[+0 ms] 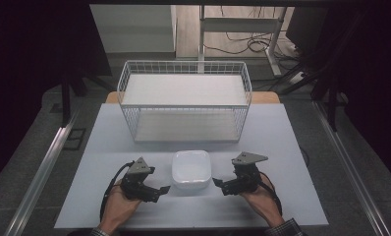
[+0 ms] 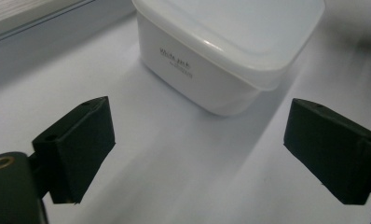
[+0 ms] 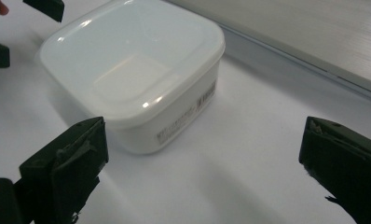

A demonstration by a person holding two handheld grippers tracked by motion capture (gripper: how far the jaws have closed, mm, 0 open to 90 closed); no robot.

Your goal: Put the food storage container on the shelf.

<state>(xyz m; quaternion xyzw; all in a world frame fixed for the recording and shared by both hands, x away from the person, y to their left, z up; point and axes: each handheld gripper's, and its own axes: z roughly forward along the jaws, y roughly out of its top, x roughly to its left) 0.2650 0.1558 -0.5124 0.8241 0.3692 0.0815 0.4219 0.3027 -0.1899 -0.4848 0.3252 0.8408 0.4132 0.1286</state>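
Observation:
A white square plastic container [image 1: 191, 169] with its lid on stands on the pale table near the front edge. My left gripper [image 1: 163, 189] rests just left of it, jaws open and pointing at its front left corner. The right gripper [image 1: 217, 183] mirrors it on the other side, also open. In the left gripper view the container [image 2: 230, 42] sits ahead of my left gripper [image 2: 200, 135], not between the jaws. The right gripper view has the container [image 3: 132, 70] ahead and to the left of my right gripper [image 3: 202, 140], its near corner by the left jaw. Nothing is held.
A white wire basket [image 1: 183, 101] with two flat white shelves stands behind the container at the table's far side. The table [image 1: 282, 147] has bare surface on both sides of the hands. Dark floor and metal rails flank the table.

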